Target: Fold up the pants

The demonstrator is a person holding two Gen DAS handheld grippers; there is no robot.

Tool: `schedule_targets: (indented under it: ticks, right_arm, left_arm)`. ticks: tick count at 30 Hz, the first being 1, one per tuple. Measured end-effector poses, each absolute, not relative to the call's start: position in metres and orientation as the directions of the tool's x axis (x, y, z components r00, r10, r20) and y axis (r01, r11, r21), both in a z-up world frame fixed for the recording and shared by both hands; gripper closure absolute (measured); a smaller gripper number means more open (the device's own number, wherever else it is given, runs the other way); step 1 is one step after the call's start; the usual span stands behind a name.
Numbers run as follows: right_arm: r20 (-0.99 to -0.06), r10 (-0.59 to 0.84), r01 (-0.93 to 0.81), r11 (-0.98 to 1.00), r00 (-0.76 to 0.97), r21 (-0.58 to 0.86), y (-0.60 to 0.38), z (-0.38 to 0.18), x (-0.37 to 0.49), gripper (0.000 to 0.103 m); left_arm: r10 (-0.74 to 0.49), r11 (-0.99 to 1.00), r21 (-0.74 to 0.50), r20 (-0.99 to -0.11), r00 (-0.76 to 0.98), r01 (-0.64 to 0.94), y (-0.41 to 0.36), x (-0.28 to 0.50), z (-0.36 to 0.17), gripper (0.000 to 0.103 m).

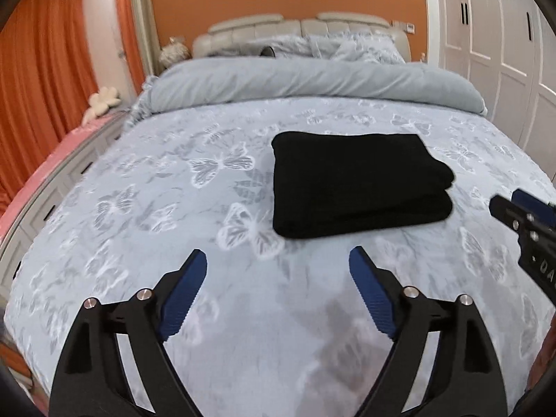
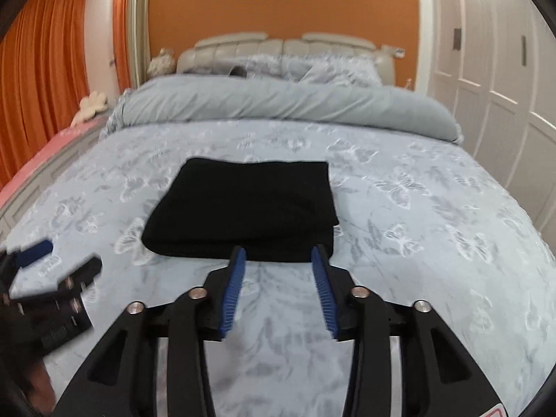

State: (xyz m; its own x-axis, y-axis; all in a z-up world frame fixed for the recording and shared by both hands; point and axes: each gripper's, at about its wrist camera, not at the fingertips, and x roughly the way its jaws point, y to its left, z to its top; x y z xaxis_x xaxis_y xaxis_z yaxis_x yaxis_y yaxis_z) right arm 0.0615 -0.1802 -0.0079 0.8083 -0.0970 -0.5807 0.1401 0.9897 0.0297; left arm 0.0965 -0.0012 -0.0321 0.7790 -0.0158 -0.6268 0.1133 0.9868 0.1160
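The black pants (image 1: pixel 358 182) lie folded into a thick rectangle on the pale blue butterfly bedspread (image 1: pixel 156 208); they also show in the right wrist view (image 2: pixel 246 208). My left gripper (image 1: pixel 278 260) is open and empty, above the bedspread just short of the pants' near left corner. It also shows at the left edge of the right wrist view (image 2: pixel 59 257). My right gripper (image 2: pixel 278 253) is open and empty, its fingertips at the pants' near edge. Its tip shows at the right edge of the left wrist view (image 1: pixel 510 201).
A rolled grey duvet (image 1: pixel 305 83) lies across the bed beyond the pants, with pillows and a beige headboard (image 1: pixel 299 26) behind. White wardrobe doors (image 1: pixel 497 45) stand on the right. Orange curtains (image 1: pixel 41 80) and a pink ledge (image 1: pixel 52 160) are on the left.
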Motion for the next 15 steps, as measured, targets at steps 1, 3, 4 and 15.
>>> schedule_targets:
  ticks: [1, 3, 4, 15]
  right_arm:
    - [-0.565, -0.104, 0.157, 0.987, 0.818, 0.046, -0.179, -0.007, 0.050, 0.059]
    - [-0.548, -0.113, 0.184, 0.980, 0.829, 0.077, -0.181, -0.012, 0.025, 0.059]
    - [-0.555, -0.115, 0.190, 0.979, 0.824, 0.079, -0.181, -0.015, 0.020, 0.059]
    - [-0.569, -0.125, 0.190, 0.980, 0.813, 0.056, -0.182, -0.030, -0.011, 0.059]
  left_arm:
    - [-0.014, 0.987, 0.117, -0.628, 0.778, 0.112, 0.000, 0.086, -0.034, 0.020]
    - [-0.019, 0.989, 0.099, -0.635, 0.773, 0.106, 0.005, 0.067, -0.039, 0.020]
    - [-0.021, 0.991, 0.087, -0.639, 0.769, 0.099, 0.009, 0.060, -0.041, 0.020]
    - [-0.008, 0.993, 0.088, -0.587, 0.809, 0.074, 0.009, 0.036, -0.038, 0.020]
